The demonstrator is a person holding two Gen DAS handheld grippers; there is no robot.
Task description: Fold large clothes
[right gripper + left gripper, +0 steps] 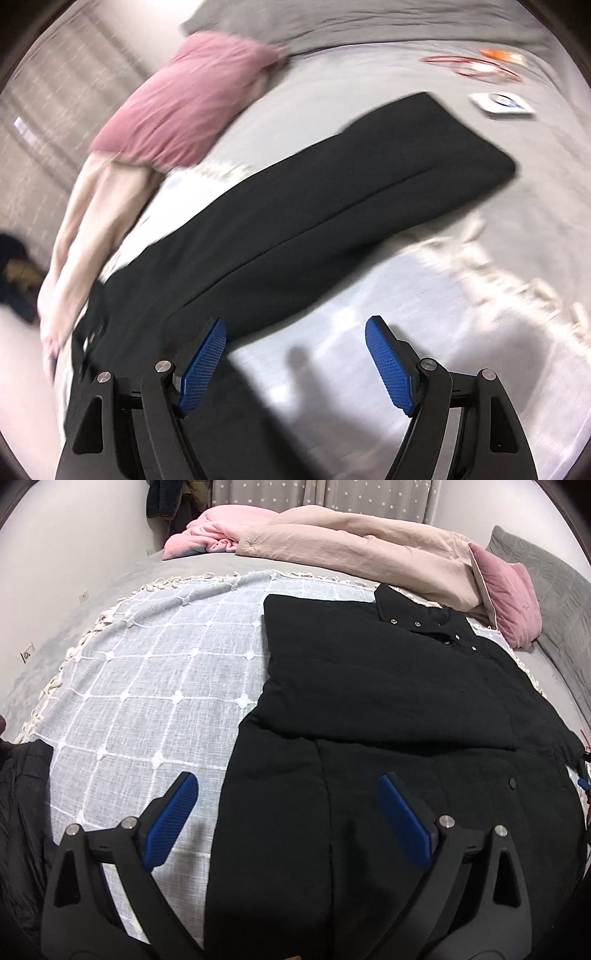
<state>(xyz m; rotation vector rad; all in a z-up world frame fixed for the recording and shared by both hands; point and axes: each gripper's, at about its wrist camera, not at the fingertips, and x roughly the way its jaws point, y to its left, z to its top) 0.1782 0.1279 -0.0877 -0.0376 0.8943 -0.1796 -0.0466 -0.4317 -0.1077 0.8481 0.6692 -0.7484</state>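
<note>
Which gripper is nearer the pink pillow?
Likely right. The right gripper sees the pink pillow close beyond the black coat; from the left gripper it lies far across the bed.

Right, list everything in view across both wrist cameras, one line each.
black coat: one, black, spread on the throw
checked throw: one, pale blue-white, fringed, over the bed
grey sheet: one, grey, covering the bed
pink pillow: one, dusty pink, beside the coat's collar
beige duvet: one, beige, bunched at the far edge
pink blanket: one, light pink, beside the duvet
red cord: one, red, on the sheet
white card: one, white, near the cord
left gripper: black, blue pads, open
right gripper: black, blue pads, open
</note>
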